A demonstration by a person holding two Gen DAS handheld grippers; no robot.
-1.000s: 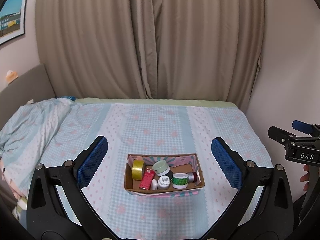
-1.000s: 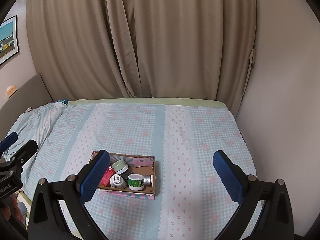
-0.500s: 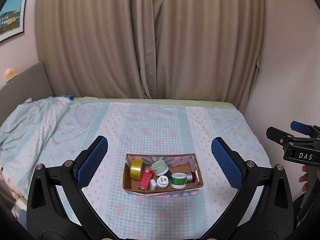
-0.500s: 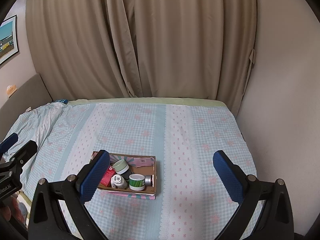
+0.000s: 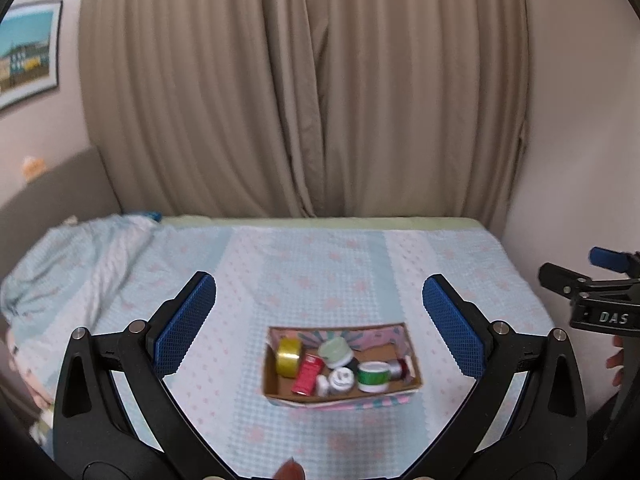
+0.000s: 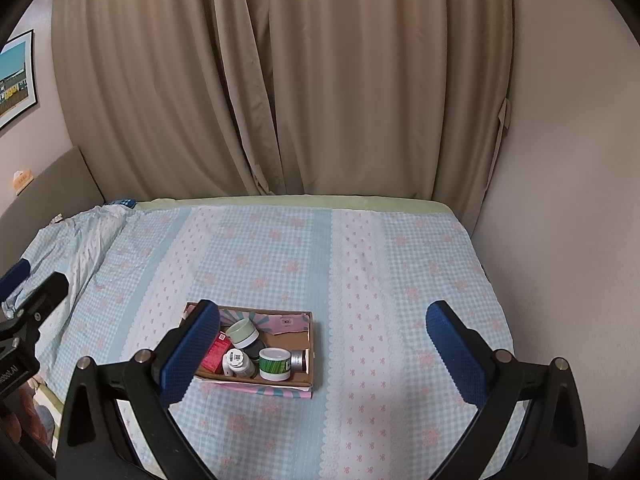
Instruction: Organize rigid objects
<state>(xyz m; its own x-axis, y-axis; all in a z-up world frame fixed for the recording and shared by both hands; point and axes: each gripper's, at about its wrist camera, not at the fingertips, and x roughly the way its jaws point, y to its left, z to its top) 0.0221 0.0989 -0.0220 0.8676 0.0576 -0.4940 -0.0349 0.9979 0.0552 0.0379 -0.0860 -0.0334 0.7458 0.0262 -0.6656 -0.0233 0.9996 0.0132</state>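
A shallow cardboard box [image 5: 414, 362] sits on the bed near its front edge, also in the right wrist view [image 6: 312, 344]. It holds a gold tape roll [image 5: 289, 356], a red packet [image 5: 307, 374], a pale green-lidded jar [image 5: 335, 351], a green-banded jar [image 5: 373, 376], a white bottle [image 5: 341, 380] and a silver-and-red tin [image 5: 400, 369]. My left gripper [image 5: 319, 322] is open and empty, held above and in front of the box. My right gripper [image 6: 322, 350] is open and empty, to the right of the box.
The bed has a blue checked sheet with pink flowers [image 6: 360, 248]. A rumpled duvet [image 5: 72, 256] lies at the left. Beige curtains [image 6: 320, 80] hang behind. A wall [image 6: 568, 200] borders the bed's right side. The right gripper shows at the left wrist view's right edge [image 5: 592, 296].
The left wrist view has shifted slightly, so the box sits a little higher and to the right in it. The right wrist view is nearly unchanged. Both grippers stay open.
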